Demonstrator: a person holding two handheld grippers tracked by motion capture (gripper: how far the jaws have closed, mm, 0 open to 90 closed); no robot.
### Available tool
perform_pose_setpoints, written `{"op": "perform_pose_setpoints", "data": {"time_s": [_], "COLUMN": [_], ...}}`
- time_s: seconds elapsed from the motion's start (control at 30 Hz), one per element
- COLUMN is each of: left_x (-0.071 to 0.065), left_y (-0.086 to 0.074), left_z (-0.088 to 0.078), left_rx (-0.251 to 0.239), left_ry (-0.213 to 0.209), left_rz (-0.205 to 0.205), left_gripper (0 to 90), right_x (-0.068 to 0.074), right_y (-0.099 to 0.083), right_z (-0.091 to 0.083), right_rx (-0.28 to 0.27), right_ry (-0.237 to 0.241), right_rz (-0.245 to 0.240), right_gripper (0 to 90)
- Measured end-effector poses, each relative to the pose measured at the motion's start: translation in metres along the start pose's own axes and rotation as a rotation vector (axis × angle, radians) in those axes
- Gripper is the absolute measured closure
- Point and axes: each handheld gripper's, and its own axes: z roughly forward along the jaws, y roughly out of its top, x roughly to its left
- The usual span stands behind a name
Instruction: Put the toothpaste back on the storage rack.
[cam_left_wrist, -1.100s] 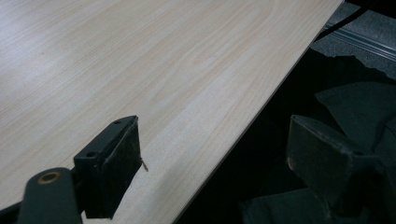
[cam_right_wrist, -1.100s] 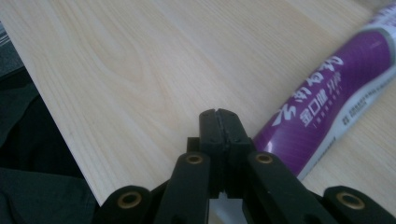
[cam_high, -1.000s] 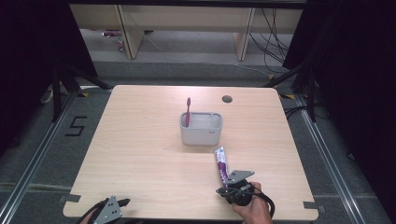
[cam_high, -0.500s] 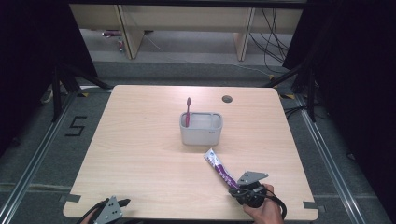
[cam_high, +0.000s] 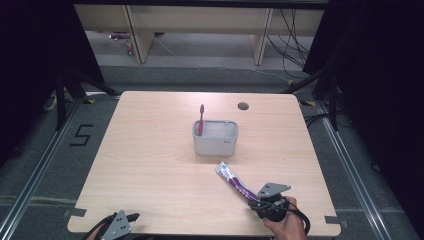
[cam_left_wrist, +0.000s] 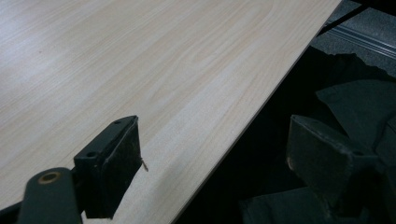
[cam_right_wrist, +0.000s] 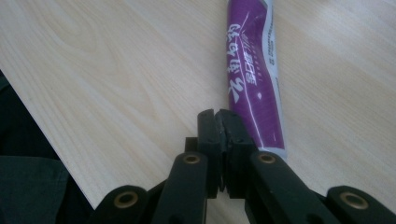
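1. Since a second ago my left tongs (cam_high: 127, 220) have kept their place at the near left corner of the bench (cam_high: 150, 165). The toothpaste tube (cam_high: 235, 181) has swung from pointing straight away from me to slanting away and leftward. The right tongs (cam_high: 253, 198) have slid a little rightward and nearer with it.
2. The left tongs stand spread wide with nothing between them, straddling the bench's near edge in the left gripper view.
3. Mid-bench sits a grey holder (cam_high: 215, 145), with a pink toothbrush (cam_high: 201, 117) upright in its left compartment. It is well apart from the tube.
4. The tube lies flat on the bench, near and right of the holder. Its flat, pale crimped end points toward the holder and its near end is at my right tongs. It is purple with white lettering and a grey strip down one side.
5. I judge it light, soft-walled and a bit glossy. It would probably dent and squirt forward if squeezed mid-body, so I'd take it across the flat faces close to the stiffer near end.
6. The right tongs are pressed together, and I can see nothing between them. In the right gripper view the tube lies just beside their right tip, seemingly touching. My hand (cam_high: 285, 227) is at the near edge.
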Motion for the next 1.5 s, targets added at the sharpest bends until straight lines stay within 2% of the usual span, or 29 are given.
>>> {"op": "perform_pose_setpoints", "data": {"time_s": [0.1, 0.13, 0.2, 0.23, 0.27, 0.3, 0.33, 0.37, 0.4, 0.43, 0.47, 0.53, 0.57, 0.6, 0.63, 0.7, 0.73, 0.8, 0.83, 0.87, 0.9, 1.03, 1.17, 1.2, 1.27, 1.37, 1.4, 1.47, 1.5], "left_x": [0.000, 0.000, 0.000, 0.001, 0.001, -0.001, 0.000, 0.000, 0.001, 0.001, 0.002, 0.002, 0.002, 0.002, 0.002, 0.002, 0.002, 0.002, 0.001, 0.001, 0.001, 0.002, 0.002, 0.001, 0.002, 0.001, 0.002, 0.002, 0.003], "left_y": [0.000, 0.000, 0.000, 0.000, 0.000, 0.000, 0.000, 0.000, 0.000, 0.000, 0.000, 0.000, 0.000, 0.000, 0.000, 0.000, 0.000, 0.000, 0.000, 0.000, 0.000, 0.000, 0.000, 0.000, 0.000, 0.000, 0.000, 0.000, 0.000], "left_z": [0.001, 0.001, 0.002, 0.002, 0.002, 0.001, 0.001, 0.001, 0.001, 0.001, 0.001, 0.001, 0.001, 0.000, 0.000, 0.000, 0.001, 0.001, 0.001, 0.001, 0.001, 0.000, 0.000, 0.001, 0.000, 0.000, 0.000, 0.000, 0.000], "left_rx": [-0.004, 0.009, 0.015, 0.010, 0.006, 0.011, 0.009, 0.012, 0.010, 0.008, 0.009, 0.015, 0.007, 0.008, 0.009, 0.009, 0.004, 0.002, 0.002, 0.002, 0.002, 0.008, 0.004, -0.008, 0.005, -0.009, 0.005, -0.002, 0.002], "left_ry": [0.003, 0.015, 0.006, 0.017, 0.012, 0.011, 0.009, 0.011, 0.011, 0.011, 0.009, 0.019, 0.019, 0.020, 0.018, 0.020, 0.017, 0.014, 0.014, 0.014, 0.014, 0.019, 0.019, 0.013, 0.018, 0.009, 0.018, 0.011, 0.027], "left_rz": [-0.009, 0.004, -0.010, 0.010, 0.006, -0.007, 0.009, -0.002, 0.006, 0.004, 0.005, 0.006, -0.002, -0.001, -0.002, -0.002, -0.009, -0.010, -0.012, -0.011, -0.011, -0.003, -0.003, -0.016, -0.003, -0.020, -0.002, -0.013, -0.003], "left_gripper": [17.0, 17.0, 17.0, 17.0, 17.0, 17.0, 17.0, 17.0, 17.0, 17.0, 17.0, 17.0, 17.0, 17.0, 17.0, 17.0, 17.0, 17.0, 17.0, 17.0, 17.0, 17.0, 17.0, 17.0, 17.0, 17.0, 17.0, 17.0, 17.0], "right_x": [0.002, 0.003, 0.003, 0.003, 0.003, 0.003, 0.004, 0.003, 0.003, 0.002, 0.001, 0.000, 0.000, -0.001, -0.001, -0.003, -0.002, -0.002, -0.003, -0.003, -0.001, 0.000, 0.000, 0.000, 0.000, -0.002, -0.001, -0.002, -0.001], "right_y": [0.003, 0.004, 0.007, 0.008, 0.010, 0.012, 0.014, 0.016, 0.017, 0.019, 0.020, 0.023, 0.024, 0.026, 0.027, 0.031, 0.033, 0.038, 0.040, 0.042, 0.044, 0.052, 0.060, 0.061, 0.064, 0.067, 0.068, 0.070, 0.070], "right_z": [-0.002, -0.003, -0.002, -0.001, -0.004, -0.004, -0.003, -0.005, -0.004, -0.006, -0.005, -0.007, -0.006, -0.006, -0.005, -0.005, -0.004, -0.002, 0.000, 0.002, 0.004, 0.012, 0.019, 0.021, 0.023, 0.027, 0.028, 0.031, 0.032], "right_rx": [0.005, 0.002, -0.010, -0.030, -0.008, -0.010, -0.022, -0.004, -0.013, 0.003, -0.011, 0.019, 0.010, 0.023, 0.030, 0.040, 0.057, 0.075, 0.079, 0.083, 0.091, 0.128, 0.164, 0.170, 0.180, 0.194, 0.206, 0.213, 0.224], "right_ry": [0.006, 0.009, 0.005, -0.002, -0.001, -0.016, -0.025, -0.025, -0.034, -0.029, -0.041, -0.049, -0.057, -0.058, -0.065, -0.071, -0.065, -0.077, -0.088, -0.087, -0.085, -0.084, -0.103, -0.107, -0.113, -0.121, -0.128, -0.120, -0.118], "right_rz": [-0.014, -0.010, -0.050, -0.052, -0.059, -0.058, -0.065, -0.075, -0.073, -0.073, -0.078, -0.088, -0.088, -0.098, -0.082, -0.101, -0.076, -0.083, -0.114, -0.122, -0.108, -0.140, -0.148, -0.148, -0.139, -0.138, -0.129, -0.138, -0.129], "right_gripper": [87.3, 86.9, 86.0, 85.6, 85.4, 84.9, 84.1, 82.8, 81.2, 79.6, 78.1, 74.7, 73.7, 72.3, 71.7, 69.5, 67.8, 65.6, 65.1, 64.3, 62.9, 59.8, 57.2, 57.1, 56.4, 55.3, 55.0, 53.9, 53.9]}}
